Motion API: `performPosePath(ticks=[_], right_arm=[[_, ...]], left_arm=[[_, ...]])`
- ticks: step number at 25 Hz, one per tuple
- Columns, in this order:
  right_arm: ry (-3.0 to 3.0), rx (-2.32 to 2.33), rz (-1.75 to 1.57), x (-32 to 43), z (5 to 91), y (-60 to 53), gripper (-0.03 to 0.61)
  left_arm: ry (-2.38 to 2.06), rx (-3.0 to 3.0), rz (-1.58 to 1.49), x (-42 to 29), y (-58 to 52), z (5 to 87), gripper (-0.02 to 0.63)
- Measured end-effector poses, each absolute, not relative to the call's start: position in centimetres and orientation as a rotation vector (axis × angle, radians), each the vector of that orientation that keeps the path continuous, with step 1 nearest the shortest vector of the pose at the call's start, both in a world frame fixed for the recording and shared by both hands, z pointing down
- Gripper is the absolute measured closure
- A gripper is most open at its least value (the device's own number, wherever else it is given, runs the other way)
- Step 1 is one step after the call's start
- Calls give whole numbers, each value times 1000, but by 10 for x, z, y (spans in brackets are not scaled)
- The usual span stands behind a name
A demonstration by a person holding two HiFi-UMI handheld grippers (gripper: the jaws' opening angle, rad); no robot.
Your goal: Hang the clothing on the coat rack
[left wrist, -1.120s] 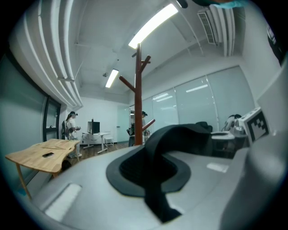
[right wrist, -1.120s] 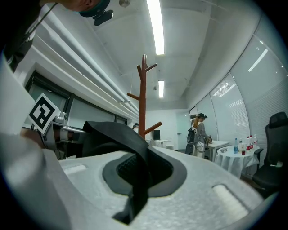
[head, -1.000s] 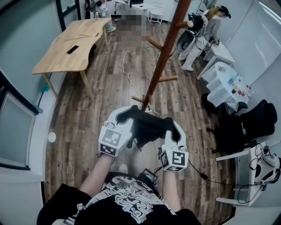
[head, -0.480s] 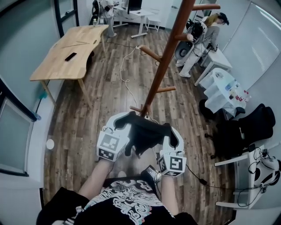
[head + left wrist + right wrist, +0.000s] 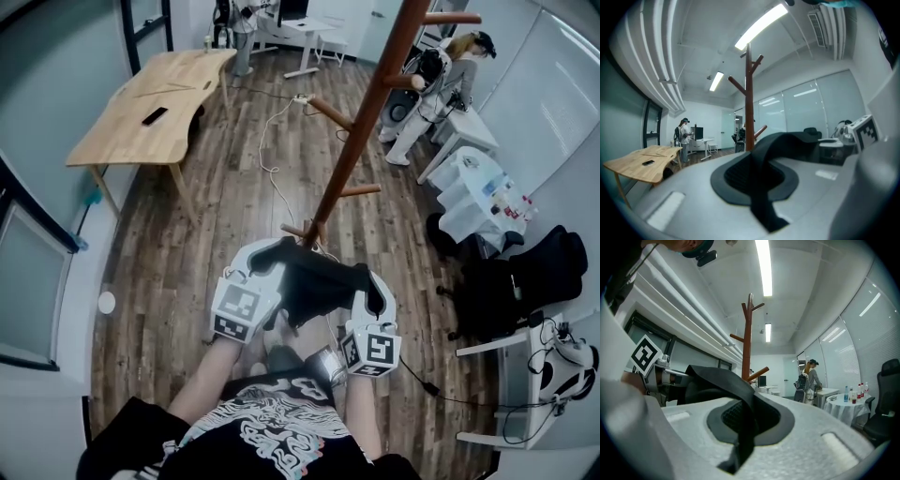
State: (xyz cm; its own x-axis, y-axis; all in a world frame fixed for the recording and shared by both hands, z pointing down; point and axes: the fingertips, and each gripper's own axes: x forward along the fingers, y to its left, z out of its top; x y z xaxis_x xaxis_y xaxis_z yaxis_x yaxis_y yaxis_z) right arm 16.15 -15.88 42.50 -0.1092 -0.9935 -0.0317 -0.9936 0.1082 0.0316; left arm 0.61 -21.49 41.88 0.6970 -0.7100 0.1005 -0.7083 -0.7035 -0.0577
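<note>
Wood-plank flooring (image 5: 187, 244) extends under the operator, who holds both tools out in front of the body.

1. Left tongs (image 5: 270, 251): pressed together on one edge of the black garment (image 5: 314, 279). The left gripper view shows a dark strip of fabric clamped between the jaws.
2. Right tongs (image 5: 373, 281): pinching the opposite edge in the same way, with a fold of cloth caught between the jaws.
3. Garment: stretched between the two tongs, sagging in the middle, clear of the floor.
4. Coat rack (image 5: 361, 127): stands just beyond the garment. Its wooden pegs (image 5: 328, 112) angle upward from the pole, and all of those in view are bare.
5. Background: a wooden table (image 5: 150, 103) stands at far left and a person (image 5: 441, 80) stands at far right, both well apart from the work.

Step in hand, as judged: approach. The garment is secured but rests on no peg.

Next move: raise both tongs together, bring a loop or opening of the fabric over a peg tip, lower it until the peg takes the weight, then spread the jaws.
</note>
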Motion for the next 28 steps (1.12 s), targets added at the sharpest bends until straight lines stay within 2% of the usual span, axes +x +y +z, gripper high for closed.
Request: performPosePath(ticks=[28], right_arm=[[2330, -2024, 146, 184, 403, -249, 568]], left_arm=[[1223, -2831, -140, 20, -298, 393, 600]])
